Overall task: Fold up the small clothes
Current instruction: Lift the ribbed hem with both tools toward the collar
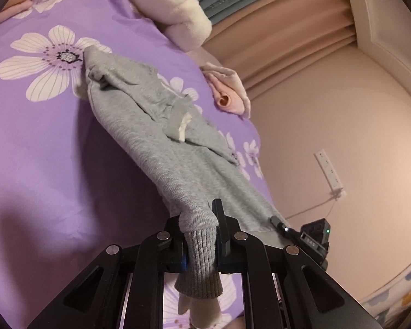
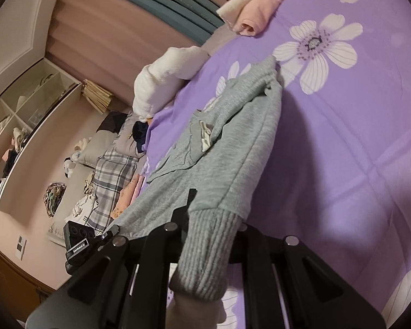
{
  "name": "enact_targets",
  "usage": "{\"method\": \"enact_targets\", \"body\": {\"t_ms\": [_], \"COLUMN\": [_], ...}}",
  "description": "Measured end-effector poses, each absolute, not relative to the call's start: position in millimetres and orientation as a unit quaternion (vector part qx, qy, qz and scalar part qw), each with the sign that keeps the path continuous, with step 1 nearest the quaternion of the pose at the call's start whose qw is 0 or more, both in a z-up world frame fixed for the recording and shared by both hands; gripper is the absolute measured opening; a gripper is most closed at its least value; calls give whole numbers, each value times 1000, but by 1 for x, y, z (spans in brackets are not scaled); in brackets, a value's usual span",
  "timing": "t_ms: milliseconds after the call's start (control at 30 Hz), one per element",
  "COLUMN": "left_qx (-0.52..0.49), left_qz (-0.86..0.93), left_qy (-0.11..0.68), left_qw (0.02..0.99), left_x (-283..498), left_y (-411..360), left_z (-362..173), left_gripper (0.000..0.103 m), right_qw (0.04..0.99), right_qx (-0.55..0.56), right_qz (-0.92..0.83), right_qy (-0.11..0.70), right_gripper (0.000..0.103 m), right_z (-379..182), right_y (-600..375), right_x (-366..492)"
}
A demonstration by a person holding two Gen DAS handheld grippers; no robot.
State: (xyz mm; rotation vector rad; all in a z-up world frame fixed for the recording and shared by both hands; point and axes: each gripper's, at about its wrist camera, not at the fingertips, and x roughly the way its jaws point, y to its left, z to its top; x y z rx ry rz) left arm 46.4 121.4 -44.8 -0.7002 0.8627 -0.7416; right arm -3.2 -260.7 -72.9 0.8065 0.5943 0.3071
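A small grey sweatshirt [image 1: 161, 126] lies stretched over the purple flowered bedsheet [image 1: 41, 150]. My left gripper [image 1: 200, 219] is shut on one ribbed cuff [image 1: 202, 263], which hangs down between the fingers. My right gripper [image 2: 216, 213] is shut on the other ribbed cuff [image 2: 205, 257], and the sweatshirt [image 2: 233, 142] runs away from it toward the far end of the bed. The right gripper [image 1: 312, 235] also shows at the lower right of the left wrist view, and the left gripper [image 2: 79, 238] at the lower left of the right wrist view.
A folded pink and cream garment [image 1: 227, 93] lies at the bed's edge, also in the right wrist view [image 2: 257, 8]. A white fluffy bundle [image 1: 167, 2] sits near it. Pillows and a plaid blanket [image 2: 115, 175] lie beside the bed. A wall socket strip [image 1: 328, 170] is on the pink wall.
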Motion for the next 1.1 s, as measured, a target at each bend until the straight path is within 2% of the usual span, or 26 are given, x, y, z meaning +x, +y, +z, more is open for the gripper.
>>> {"method": "enact_targets", "body": {"t_ms": [1100], "left_qx": [-292], "left_qz": [-367], "left_qy": [391], "left_qw": [792], "left_x": [-31], "left_y": [130], "left_z": [2], "left_gripper": [10], "right_qw": [889], "right_qx": [320], "right_qz": [171], "right_qy": [281], "right_gripper": [11], "right_z": [-31], "right_y": [-255], "right_x": [-100]}}
